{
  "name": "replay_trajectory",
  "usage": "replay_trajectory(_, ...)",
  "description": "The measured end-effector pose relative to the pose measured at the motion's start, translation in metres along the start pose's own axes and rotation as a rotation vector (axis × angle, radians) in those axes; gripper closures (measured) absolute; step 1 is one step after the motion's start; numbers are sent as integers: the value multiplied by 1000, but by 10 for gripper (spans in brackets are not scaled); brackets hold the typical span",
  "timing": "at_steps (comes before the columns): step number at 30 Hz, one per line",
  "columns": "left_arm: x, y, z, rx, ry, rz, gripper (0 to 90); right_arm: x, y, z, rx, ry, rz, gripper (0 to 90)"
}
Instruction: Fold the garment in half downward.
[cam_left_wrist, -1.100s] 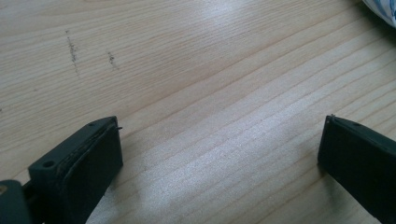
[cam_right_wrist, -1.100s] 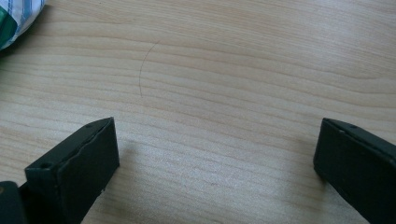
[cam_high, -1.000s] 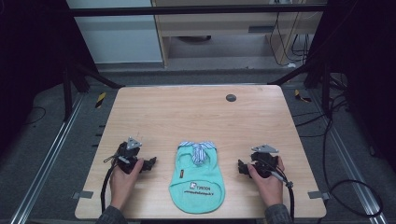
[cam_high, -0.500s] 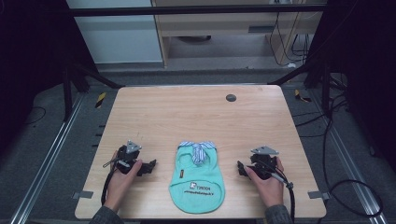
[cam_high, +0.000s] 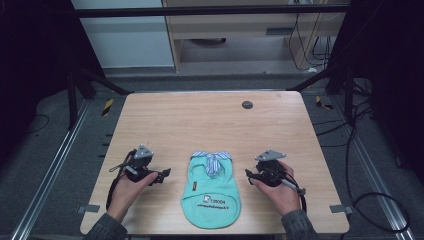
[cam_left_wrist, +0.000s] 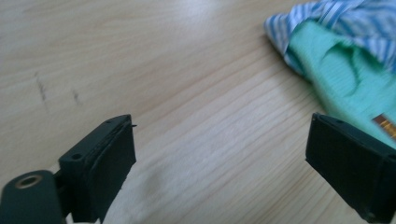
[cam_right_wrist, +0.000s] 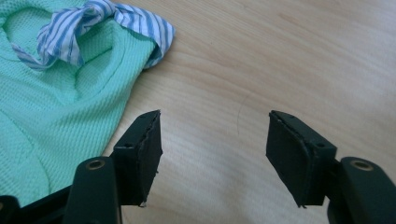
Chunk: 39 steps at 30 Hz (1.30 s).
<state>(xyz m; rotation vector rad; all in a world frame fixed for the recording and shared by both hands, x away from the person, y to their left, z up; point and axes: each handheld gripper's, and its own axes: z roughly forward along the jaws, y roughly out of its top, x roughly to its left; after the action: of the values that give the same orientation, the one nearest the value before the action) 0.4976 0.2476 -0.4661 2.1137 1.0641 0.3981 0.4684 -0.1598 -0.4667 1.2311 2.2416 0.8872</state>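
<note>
A small mint-green garment (cam_high: 211, 192) with a blue-and-white striped collar (cam_high: 212, 160) lies flat at the near middle of the wooden table (cam_high: 210, 120). My left gripper (cam_high: 162, 176) hovers just left of it, pointing at its side. Its jaws (cam_left_wrist: 219, 163) have just been closing a little and stand wide open over bare wood, the garment (cam_left_wrist: 345, 74) beyond the right jaw. My right gripper (cam_high: 248, 176) is just right of the garment. Its jaws (cam_right_wrist: 215, 149) have just been closing and are still apart, nothing between them, with the garment (cam_right_wrist: 60, 116) beside the left jaw.
A small dark round disc (cam_high: 247, 104) sits near the table's far right edge. Bare wood lies on all sides of the garment. Metal frame rails and cables run along the floor around the table.
Both hands have lifted slightly. The right gripper has shifted a little toward the garment and its jaws have narrowed.
</note>
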Motion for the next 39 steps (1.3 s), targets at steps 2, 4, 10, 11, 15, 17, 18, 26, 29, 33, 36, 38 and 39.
replay_trajectory(2,-1,4,1,5,-9,4,97,0,10,3,19,11,-17,426)
replay_trajectory(4,-5,17,6,26,-19,35,126,1,20,6,37,33,-33,465)
replay_trajectory(10,-15,38,14,53,-47,86,257,3,39,13,57,61,-51,575)
replay_trajectory(11,-16,44,16,57,-57,87,290,3,46,16,63,78,-61,603)
replay_trajectory(15,-19,55,20,69,-53,99,377,5,56,20,64,95,-62,656)
replay_trajectory(17,-20,61,23,74,-53,102,450,5,63,22,64,108,-63,686)
replay_trajectory(18,-20,64,24,78,-55,102,450,6,65,23,67,112,-64,702)
replay_trajectory(26,-23,79,36,103,-69,115,592,9,81,37,91,137,-85,794)
replay_trajectory(29,-23,84,44,116,-85,102,625,9,84,45,109,145,-74,816)
replay_trajectory(33,-25,91,58,129,-84,101,668,11,89,57,117,152,-72,828)
replay_trajectory(36,-25,93,68,151,-85,104,674,12,92,67,134,160,-61,829)
replay_trajectory(38,-26,93,74,160,-89,102,672,12,92,73,141,160,-67,825)
replay_trajectory(39,-26,93,76,165,-91,106,672,12,92,73,141,160,-67,825)
